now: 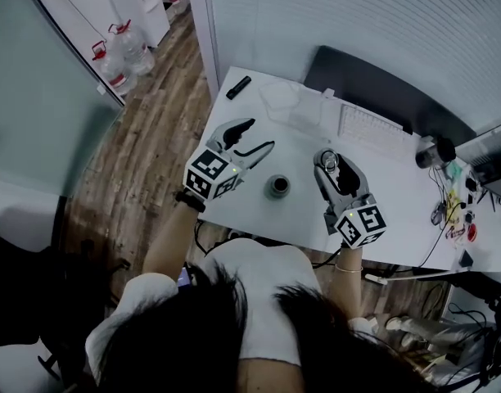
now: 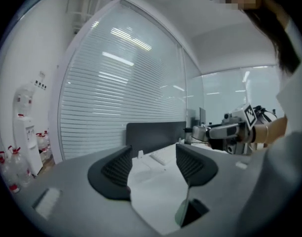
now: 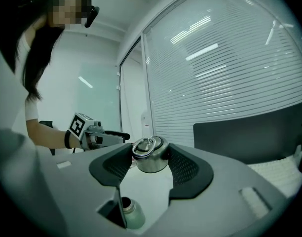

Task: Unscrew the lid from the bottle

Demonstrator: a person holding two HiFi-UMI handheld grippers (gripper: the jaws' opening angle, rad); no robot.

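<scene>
From above we see one white rectangular table [image 1: 259,211] with one dark grey cylindrical bottle [image 1: 277,187] standing open between two grippers. The right gripper view adds the right gripper [image 3: 150,154] pinching one silver ring-topped lid [image 3: 151,161]. The left gripper [image 2: 153,157] is spread and empty.

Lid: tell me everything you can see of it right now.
The lid is a short round cap of silvery metal with a wire ring handle folded on top. It is off the bottle, in the air and tilted, top partly toward the right gripper view's camera. The right claw grips its sides, one pad on each; nothing else touches it. The bottle stands open on the white table below.
</scene>
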